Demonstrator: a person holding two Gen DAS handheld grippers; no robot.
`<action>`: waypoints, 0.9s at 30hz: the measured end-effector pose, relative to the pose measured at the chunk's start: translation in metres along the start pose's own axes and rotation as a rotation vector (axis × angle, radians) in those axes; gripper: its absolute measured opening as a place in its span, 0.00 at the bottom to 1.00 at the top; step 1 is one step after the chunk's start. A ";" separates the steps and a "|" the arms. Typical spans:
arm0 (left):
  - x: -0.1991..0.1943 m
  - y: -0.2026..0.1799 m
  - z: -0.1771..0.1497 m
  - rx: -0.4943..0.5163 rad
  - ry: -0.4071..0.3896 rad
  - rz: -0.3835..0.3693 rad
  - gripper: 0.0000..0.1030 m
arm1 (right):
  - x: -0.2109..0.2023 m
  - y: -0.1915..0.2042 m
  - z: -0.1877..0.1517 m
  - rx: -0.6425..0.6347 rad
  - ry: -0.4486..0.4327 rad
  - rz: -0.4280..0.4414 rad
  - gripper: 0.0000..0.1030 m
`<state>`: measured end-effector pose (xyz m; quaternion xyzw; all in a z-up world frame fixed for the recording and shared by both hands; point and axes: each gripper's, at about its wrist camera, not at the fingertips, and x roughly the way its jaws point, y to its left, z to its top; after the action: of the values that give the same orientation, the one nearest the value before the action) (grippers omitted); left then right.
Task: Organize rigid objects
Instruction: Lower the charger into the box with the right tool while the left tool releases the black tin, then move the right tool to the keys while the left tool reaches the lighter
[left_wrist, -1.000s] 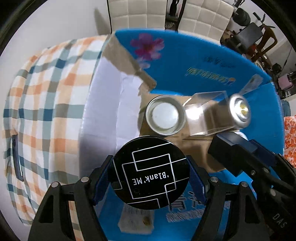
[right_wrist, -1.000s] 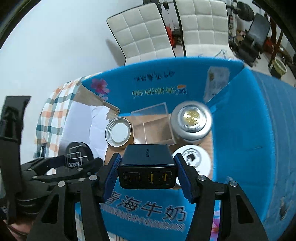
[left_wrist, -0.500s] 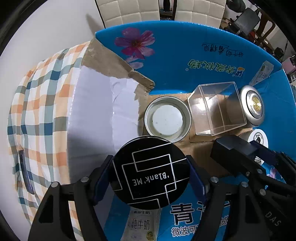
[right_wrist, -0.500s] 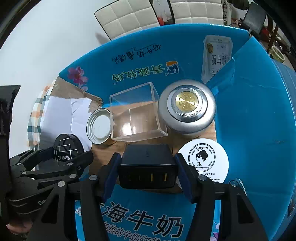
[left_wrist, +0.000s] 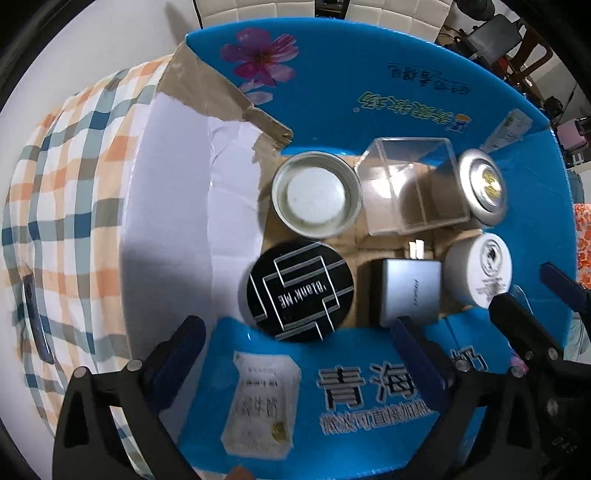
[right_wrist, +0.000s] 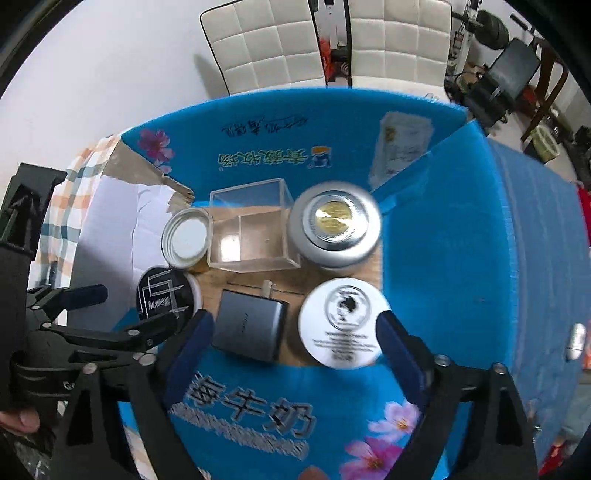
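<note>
A blue cardboard box (left_wrist: 369, 122) (right_wrist: 461, 258) holds several rigid items. The black round tin (left_wrist: 301, 290) (right_wrist: 164, 297) lies at its near left, and the grey charger block (left_wrist: 410, 291) (right_wrist: 249, 325) lies flat beside it. Also inside are a white cream jar (left_wrist: 480, 269) (right_wrist: 345, 321), a silver round tin (left_wrist: 484, 184) (right_wrist: 334, 225), a clear plastic cube (left_wrist: 413, 188) (right_wrist: 251, 225) and an open metal lid (left_wrist: 316, 194) (right_wrist: 186, 238). My left gripper (left_wrist: 295, 343) (right_wrist: 122, 306) is open and empty above the near wall. My right gripper (right_wrist: 295, 339) (left_wrist: 535, 288) is open and empty too.
A checked cloth (left_wrist: 74, 184) covers the table left of the box. A torn white flap (left_wrist: 177, 177) hangs on the box's left side. White padded chairs (right_wrist: 295, 40) stand behind. A dark flat object (left_wrist: 35, 325) lies on the cloth.
Both grippers opened and drew back. The black tin and the charger block, held before, now rest on the box floor.
</note>
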<state>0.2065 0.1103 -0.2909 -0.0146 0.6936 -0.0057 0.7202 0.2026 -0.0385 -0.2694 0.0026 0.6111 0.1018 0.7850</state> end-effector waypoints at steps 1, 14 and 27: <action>-0.003 -0.002 -0.003 0.004 -0.005 0.004 1.00 | -0.005 -0.001 -0.002 -0.006 0.001 -0.015 0.90; -0.091 -0.018 -0.044 -0.019 -0.198 0.046 1.00 | -0.082 -0.024 -0.038 0.015 -0.011 -0.026 0.96; -0.192 -0.014 -0.086 -0.035 -0.395 0.009 1.00 | -0.219 -0.021 -0.060 0.030 -0.162 -0.036 0.96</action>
<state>0.1139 0.1007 -0.1017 -0.0249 0.5391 0.0126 0.8418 0.0976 -0.1020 -0.0775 0.0117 0.5469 0.0779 0.8335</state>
